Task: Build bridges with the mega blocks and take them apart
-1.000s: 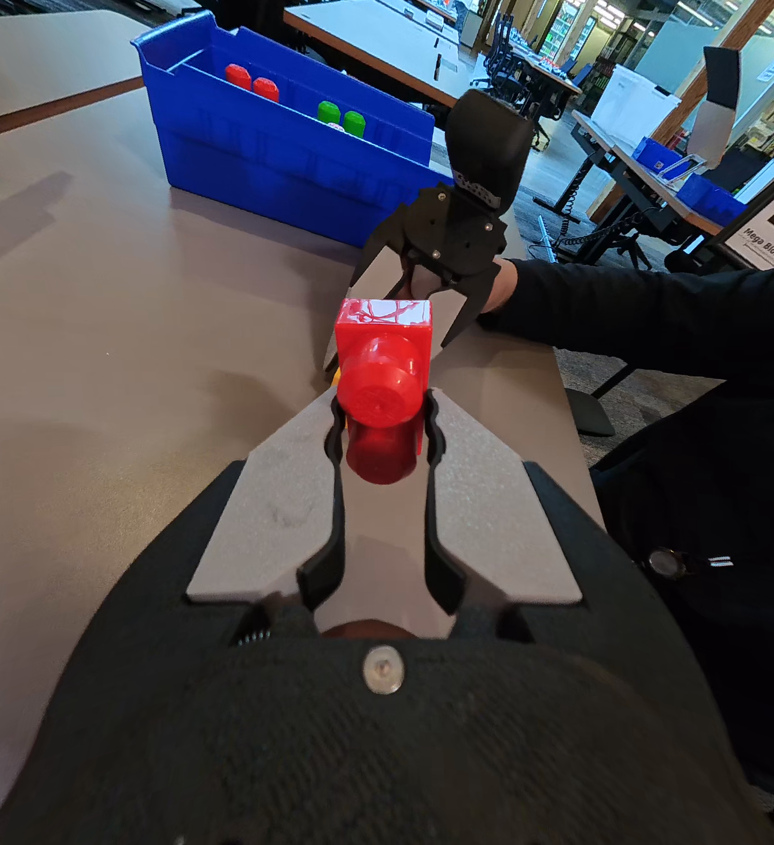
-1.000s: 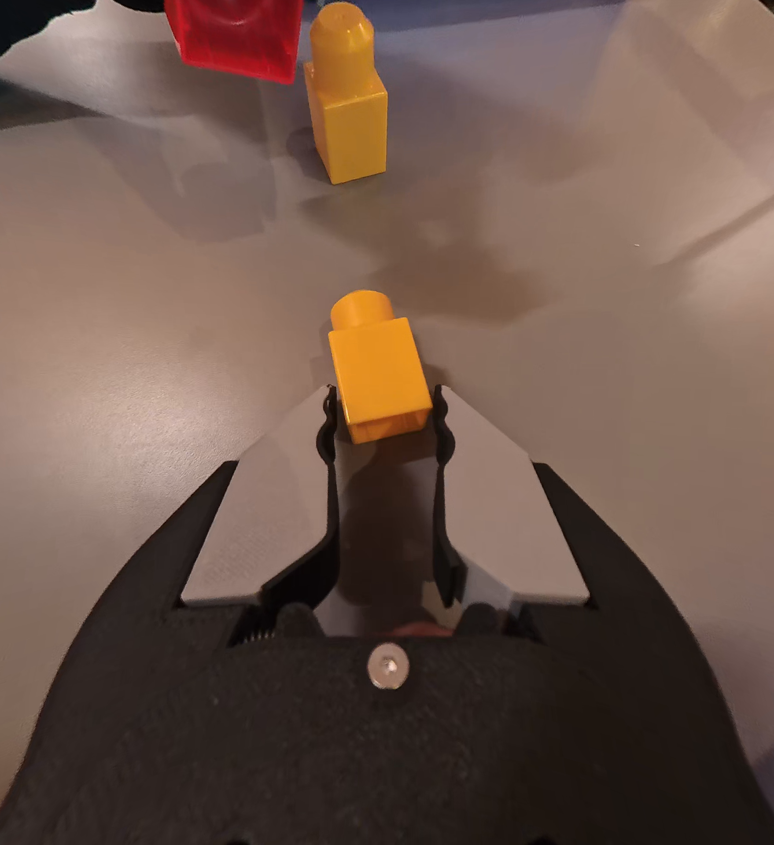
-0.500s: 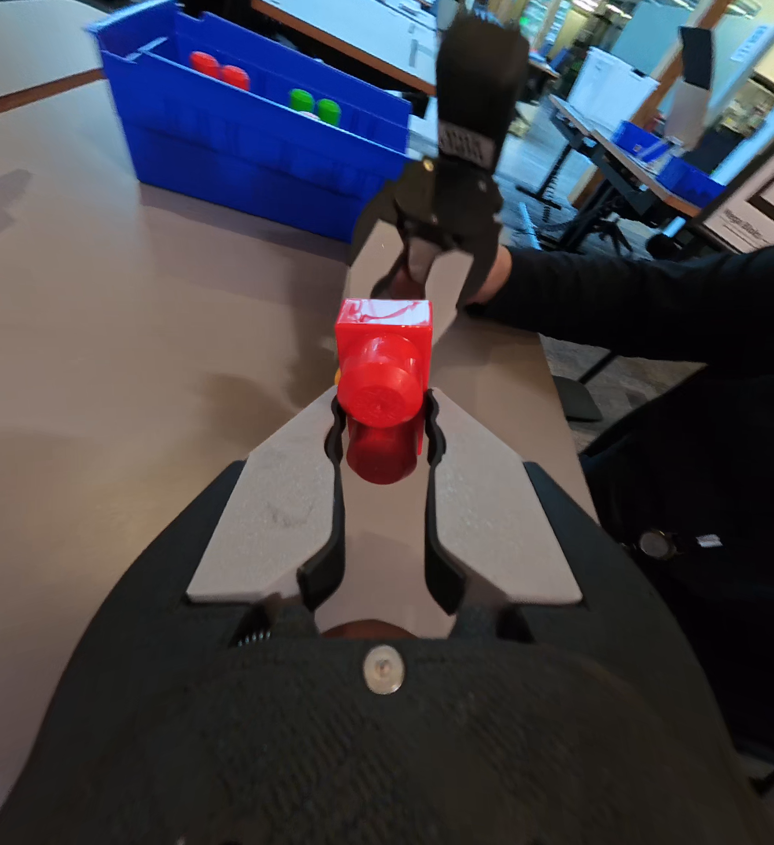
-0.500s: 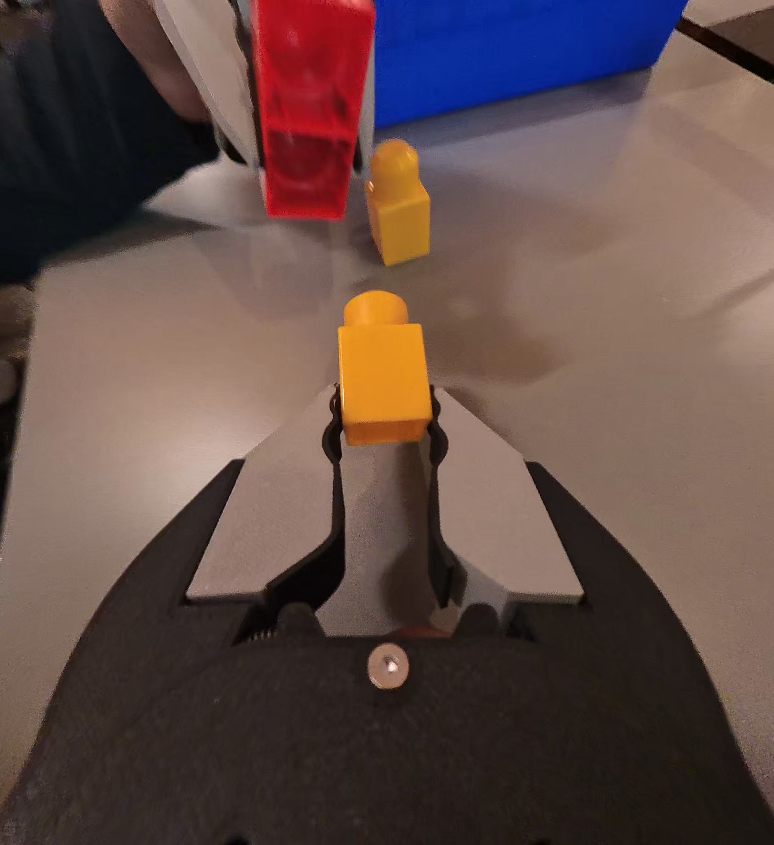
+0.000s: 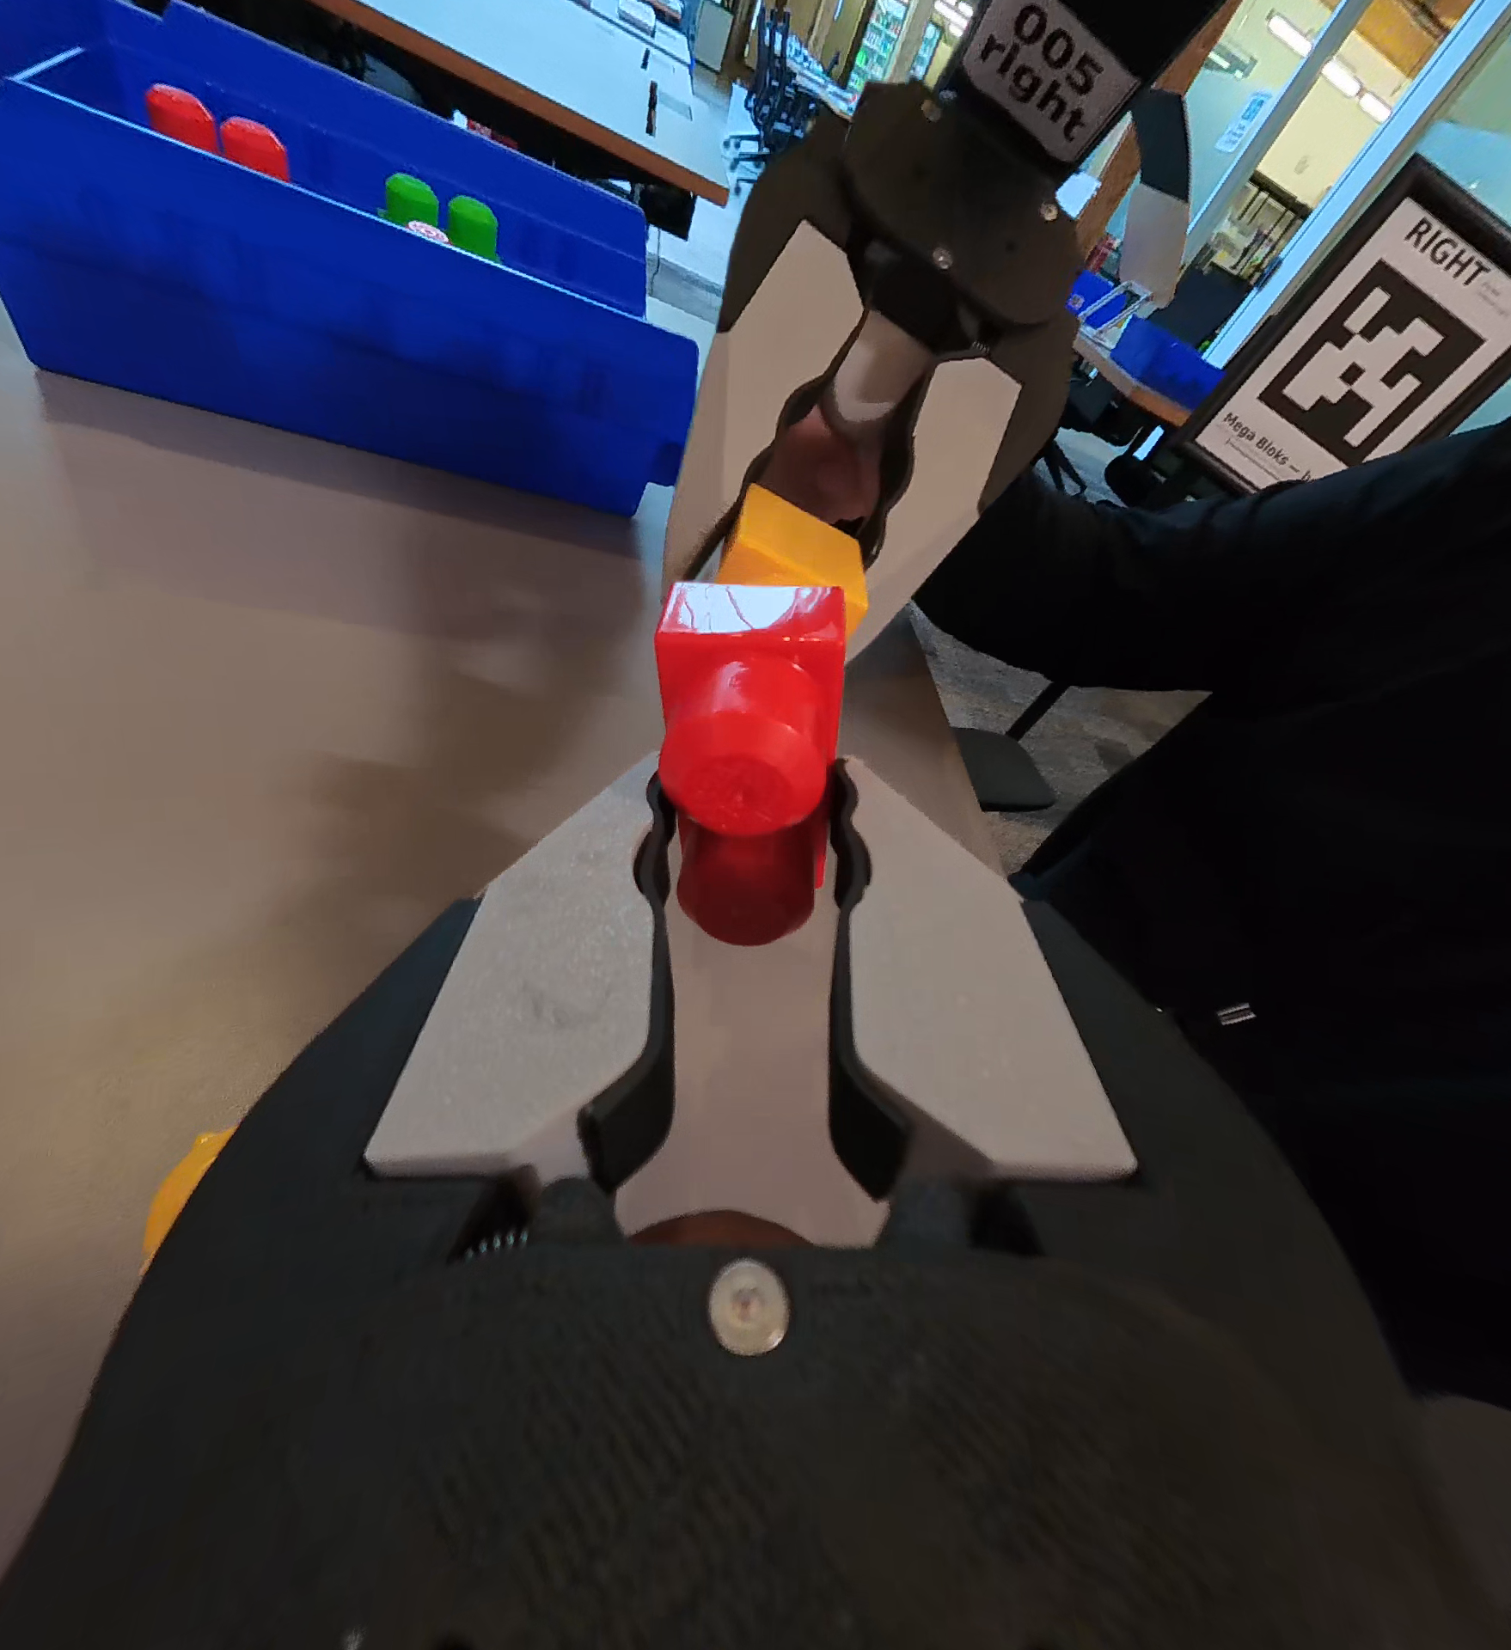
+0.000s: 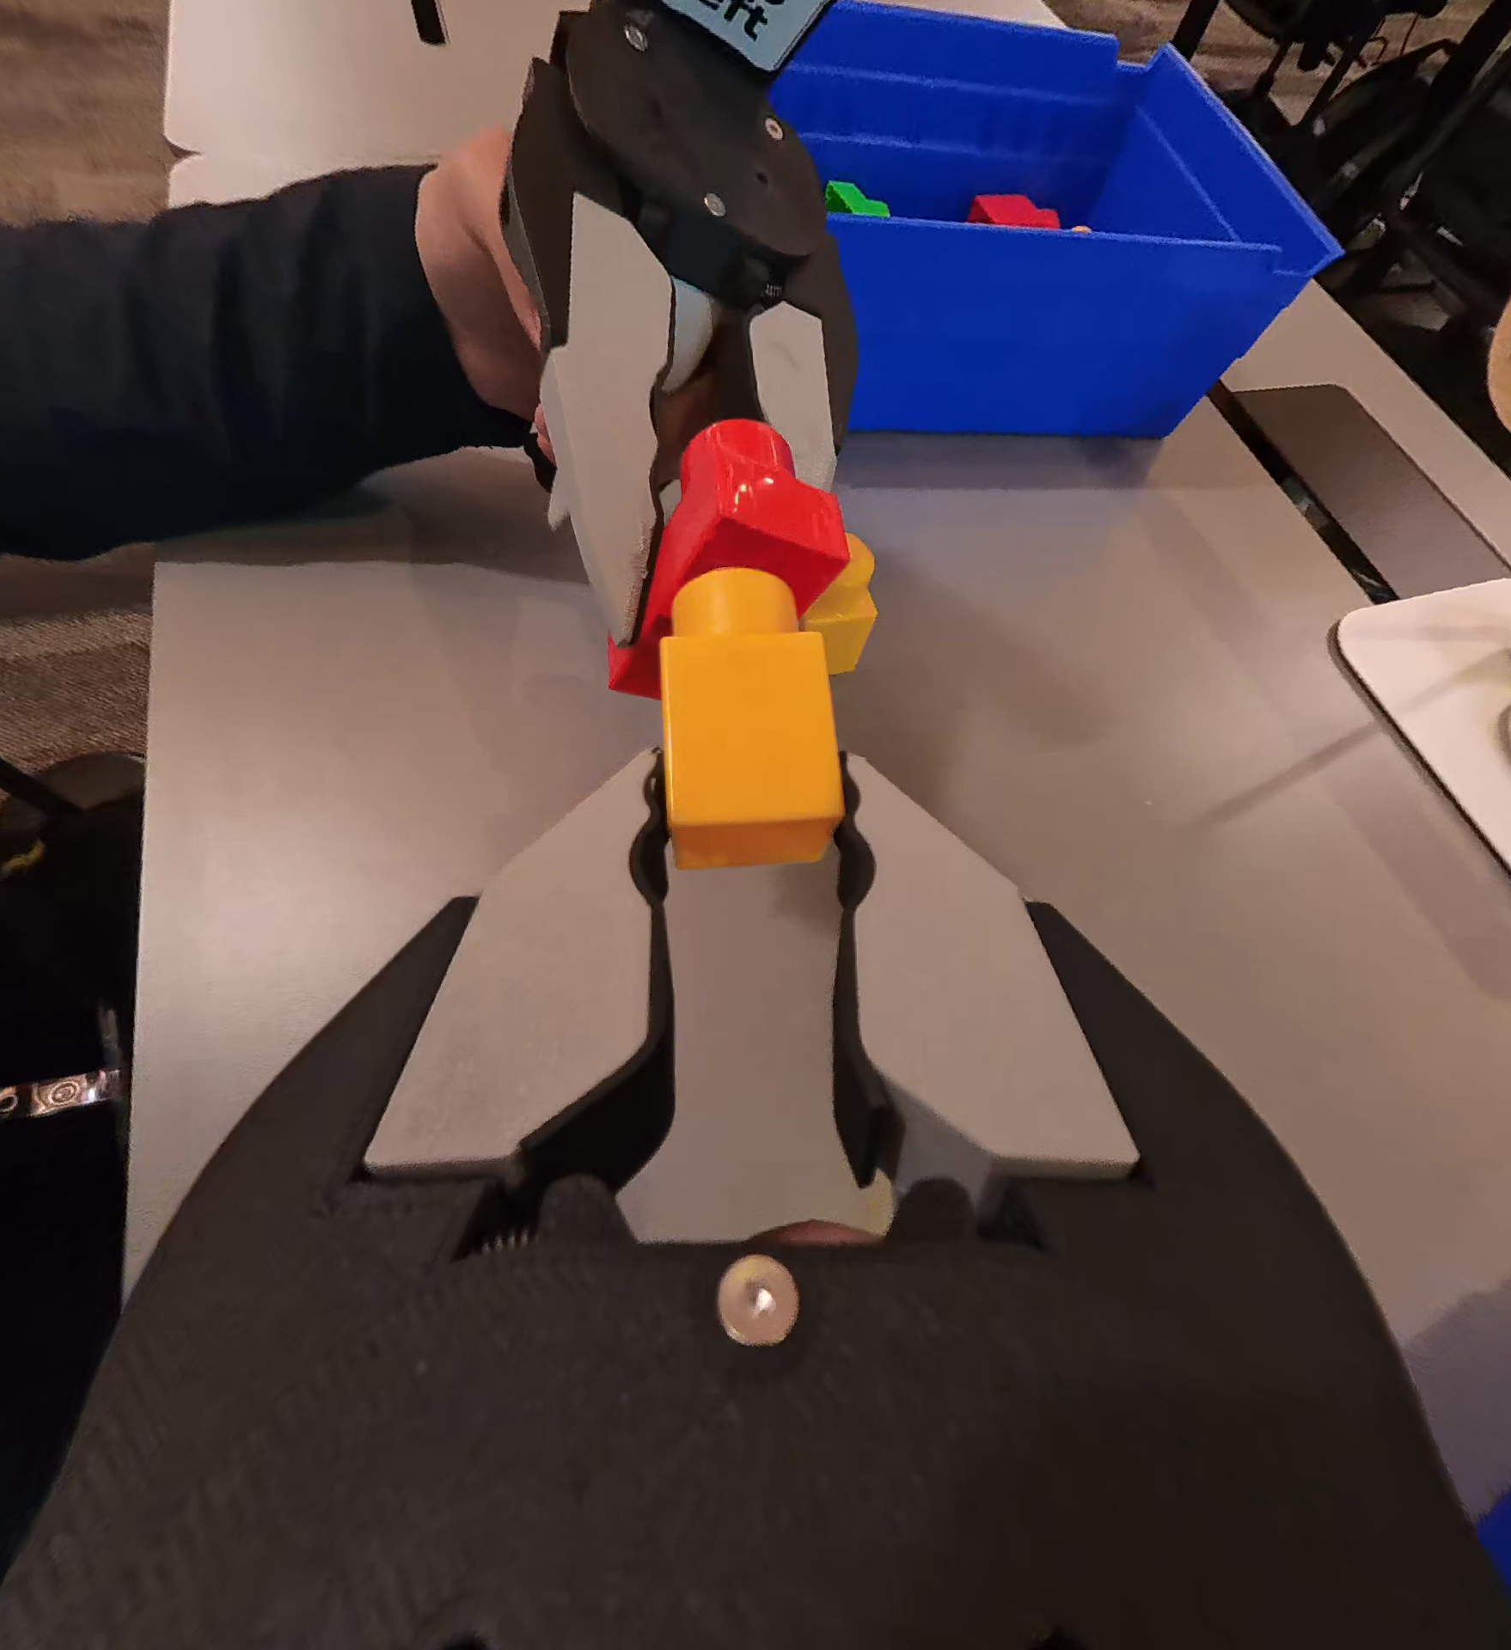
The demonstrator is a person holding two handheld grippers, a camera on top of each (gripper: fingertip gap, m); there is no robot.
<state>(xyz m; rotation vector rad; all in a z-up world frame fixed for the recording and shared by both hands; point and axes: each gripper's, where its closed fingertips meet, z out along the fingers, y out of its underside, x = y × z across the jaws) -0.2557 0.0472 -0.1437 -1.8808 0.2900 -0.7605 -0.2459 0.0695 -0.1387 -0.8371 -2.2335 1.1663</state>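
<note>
My left gripper (image 5: 747,830) clamps the red block (image 5: 747,705); right gripper (image 6: 750,826) pinches a yellow block (image 6: 747,741), its stud touching red, above the table (image 6: 1091,714), w/ another yellow block (image 6: 850,616) behind.

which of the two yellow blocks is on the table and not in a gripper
The farther yellow block, standing on the table behind the red block. The nearer yellow block is clamped in the right gripper.

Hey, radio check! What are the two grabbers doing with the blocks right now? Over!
Left tool shut on red block. Right tool shut on yellow block. Blocks meeting in mid-air. Second yellow block on table behind; nothing blocking.
</note>
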